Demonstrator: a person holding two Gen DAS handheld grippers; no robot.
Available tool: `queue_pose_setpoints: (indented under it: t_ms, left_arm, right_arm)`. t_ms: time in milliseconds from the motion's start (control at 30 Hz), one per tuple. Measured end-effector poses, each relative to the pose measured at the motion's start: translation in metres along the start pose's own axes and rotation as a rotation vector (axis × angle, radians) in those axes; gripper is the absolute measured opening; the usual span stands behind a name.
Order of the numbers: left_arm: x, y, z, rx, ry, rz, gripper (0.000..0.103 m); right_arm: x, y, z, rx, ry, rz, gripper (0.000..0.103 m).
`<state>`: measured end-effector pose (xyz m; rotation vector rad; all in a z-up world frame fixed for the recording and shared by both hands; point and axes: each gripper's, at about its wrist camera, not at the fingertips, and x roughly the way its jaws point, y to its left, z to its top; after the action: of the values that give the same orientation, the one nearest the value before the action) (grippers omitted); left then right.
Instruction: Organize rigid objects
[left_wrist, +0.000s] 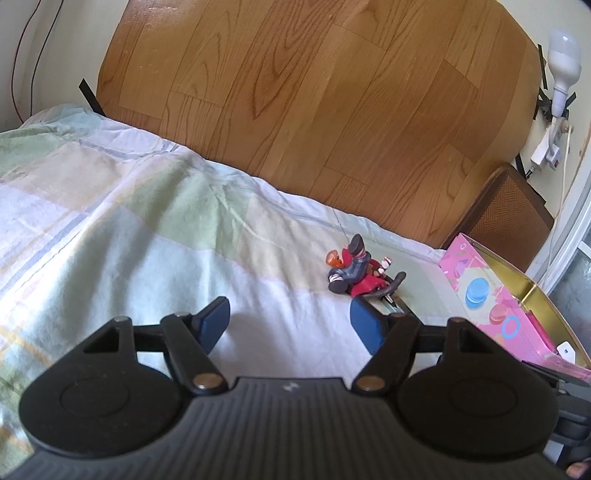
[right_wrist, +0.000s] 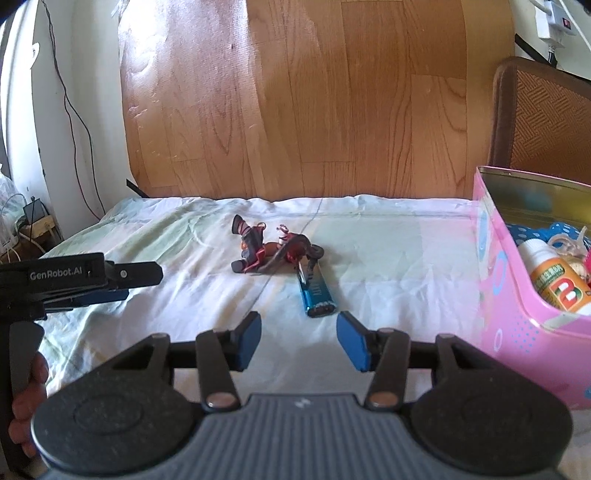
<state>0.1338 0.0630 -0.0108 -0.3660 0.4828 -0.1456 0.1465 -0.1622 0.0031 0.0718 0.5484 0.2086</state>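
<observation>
Lying just ahead of the right gripper's (right_wrist: 299, 339) wide-spread, empty fingers, the blue lighter (right_wrist: 317, 293).

Soft daylight, fisheye bending, slight softness throughout.

Both views are lit evenly and fairly brightly. A pale sheen is seen on the wooden floor (right_wrist: 295, 92) at the upper left of the right wrist view, and the bedsheet (left_wrist: 129, 221) is washed out at the left of the left wrist view. Only faint shadows are cast under the toy figure (left_wrist: 354, 267). Straight edges are curved toward the frame borders, and the corners are darkened and blurred.
</observation>
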Motion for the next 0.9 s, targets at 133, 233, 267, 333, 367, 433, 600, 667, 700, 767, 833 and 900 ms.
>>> queue_pose_setpoints:
  t_ms: [133, 233, 267, 333, 367, 433, 600, 667, 700, 767, 833, 900]
  left_arm:
    - [0.0, 0.0, 0.0, -0.001, 0.001, -0.001, 0.074]
    - [0.0, 0.001, 0.0, -0.005, 0.001, -0.003, 0.074]
    - [0.0, 0.002, 0.0, -0.007, 0.0, -0.003, 0.074]
    - [0.0, 0.002, 0.0, -0.009, -0.001, -0.003, 0.074]
    - [0.0, 0.002, 0.0, -0.01, -0.001, -0.004, 0.074]
    - [0.001, 0.003, 0.001, -0.01, -0.001, -0.005, 0.074]
    - [0.001, 0.003, 0.001, -0.01, -0.004, -0.009, 0.074]
    - [0.001, 0.003, 0.001, -0.008, -0.008, -0.012, 0.074]
    - [0.002, 0.003, 0.001, -0.007, -0.01, -0.014, 0.074]
    - [0.002, 0.004, 0.002, -0.007, -0.013, -0.018, 0.074]
    - [0.003, 0.005, 0.003, -0.011, -0.019, -0.023, 0.074]
    - [0.003, 0.006, 0.003, -0.015, -0.026, -0.026, 0.074]
  right_arm:
    - [0.001, 0.002, 0.001, -0.007, 0.007, -0.004, 0.047]
    - [0.003, 0.004, 0.003, -0.013, 0.005, 0.007, 0.047]
    - [0.005, 0.005, 0.005, -0.013, 0.002, 0.009, 0.047]
    - [0.01, 0.006, 0.009, -0.017, -0.005, 0.011, 0.047]
    - [0.013, 0.007, 0.013, -0.021, -0.009, 0.012, 0.047]
    - [0.018, 0.008, 0.019, -0.024, -0.019, 0.021, 0.047]
    - [0.041, 0.005, 0.042, 0.051, -0.007, 0.052, 0.047]
    - [0.054, 0.001, 0.05, 0.098, 0.0, 0.05, 0.045]
    - [0.06, -0.001, 0.053, 0.12, 0.008, 0.049, 0.044]
    - [0.076, -0.007, 0.058, 0.184, 0.05, 0.067, 0.031]
    - [0.09, -0.011, 0.057, 0.23, 0.1, 0.1, 0.018]
    - [0.094, -0.009, 0.055, 0.232, 0.113, 0.098, 0.016]
